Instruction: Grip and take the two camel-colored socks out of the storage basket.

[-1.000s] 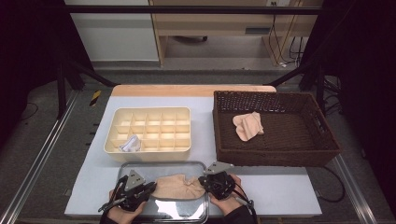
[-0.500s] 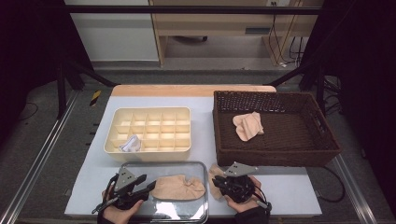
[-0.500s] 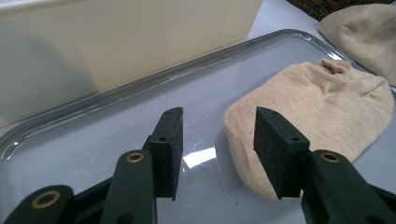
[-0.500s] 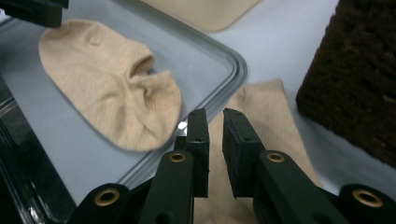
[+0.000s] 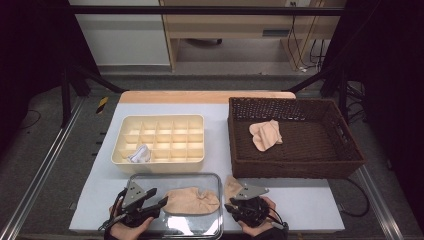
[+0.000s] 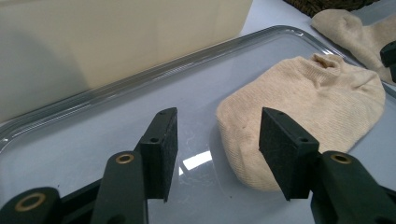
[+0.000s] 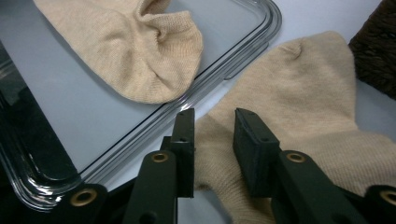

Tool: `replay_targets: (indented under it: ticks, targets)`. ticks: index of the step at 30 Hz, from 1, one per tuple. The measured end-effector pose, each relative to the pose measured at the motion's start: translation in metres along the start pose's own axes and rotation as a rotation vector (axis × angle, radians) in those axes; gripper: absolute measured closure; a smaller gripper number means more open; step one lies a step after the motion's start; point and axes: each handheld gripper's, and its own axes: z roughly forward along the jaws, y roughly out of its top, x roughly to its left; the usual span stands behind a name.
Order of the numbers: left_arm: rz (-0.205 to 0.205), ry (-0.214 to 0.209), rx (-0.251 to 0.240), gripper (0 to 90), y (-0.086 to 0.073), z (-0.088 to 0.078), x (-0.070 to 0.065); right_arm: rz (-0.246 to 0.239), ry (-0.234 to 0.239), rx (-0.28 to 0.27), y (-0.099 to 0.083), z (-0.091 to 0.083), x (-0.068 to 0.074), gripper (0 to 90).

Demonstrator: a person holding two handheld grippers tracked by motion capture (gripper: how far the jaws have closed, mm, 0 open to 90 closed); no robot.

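So behind the clear glass tray [image 5: 150,181] there's a cream divider box [image 5: 159,142] with a crumpled white sock [image 5: 139,154] in one of its front-left cells, and to the right a dark wicker basket [image 5: 295,162] holding another folded beige sock [image 5: 265,134]. The tray's right rim runs between the two socks up front, and the basket's front wall sits just past the right one.

The left gripper [image 6: 215,140] has its jaws spread, they've just been opening, and the toe end of the beige sock in the tray [image 6: 303,107] lies right off the right-hand jaw, flat on the glass, not pinched. The right gripper [image 7: 212,140] hangs over the second beige sock [image 7: 299,98], which lies on the desk just outside the tray's right edge. Its jaws have just been opening too, with a modest gap, the fabric under and between them but not squeezed as far as I can tell.

The desk [image 5: 300,210] is a pale blue-grey sheet with a wooden strip at the far edge, dark frame rails either side, grey floor and wooden furniture beyond.
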Motion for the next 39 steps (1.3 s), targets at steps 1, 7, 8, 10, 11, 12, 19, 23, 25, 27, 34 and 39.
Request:
replay_targets:
  ticks: [1, 7, 8, 10, 11, 12, 19, 23, 25, 27, 34, 39]
  targets:
    - [0.001, 0.001, 0.003, 46.6, 0.000, 0.001, 0.000, -0.005, -0.006, 0.003, 0.000, 0.000, 0.000, 74.1]
    - [-0.003, 0.004, 0.006, 46.7, -0.001, 0.003, 0.002, 0.013, -0.017, 0.029, 0.005, 0.000, -0.003, 89.1]
    - [-0.004, 0.003, 0.005, 46.7, -0.001, 0.003, 0.002, 0.011, -0.019, 0.029, 0.006, 0.000, -0.003, 89.4]
    - [-0.007, 0.003, 0.004, 46.7, -0.001, 0.003, 0.003, 0.019, -0.008, 0.012, 0.009, -0.004, -0.004, 89.7]
    - [-0.007, 0.003, 0.005, 46.7, -0.001, 0.003, 0.003, 0.030, -0.003, -0.002, 0.010, -0.007, -0.005, 89.7]
    - [-0.006, 0.003, 0.004, 46.7, 0.000, 0.003, 0.004, 0.041, 0.005, -0.024, 0.011, -0.010, -0.006, 89.8]
    - [-0.002, 0.002, 0.012, 46.8, 0.000, 0.004, 0.004, 0.189, 0.016, -0.186, 0.014, -0.039, -0.031, 89.8]
    - [-0.003, -0.002, 0.014, 46.8, 0.000, 0.005, 0.004, 0.263, -0.043, -0.204, 0.006, -0.044, -0.052, 89.7]
    - [-0.001, -0.004, 0.018, 46.9, -0.001, 0.005, 0.004, 0.273, -0.084, -0.184, 0.002, -0.043, -0.060, 89.7]
    - [0.000, -0.004, 0.019, 46.9, -0.001, 0.005, 0.004, 0.273, -0.100, -0.176, 0.001, -0.042, -0.062, 89.7]
    - [0.000, -0.009, 0.022, 46.8, -0.001, 0.006, 0.003, 0.259, -0.179, -0.117, -0.002, -0.034, -0.071, 89.8]
    - [0.000, -0.012, 0.022, 46.8, -0.001, 0.006, 0.003, 0.252, -0.186, -0.081, -0.004, -0.030, -0.072, 87.1]
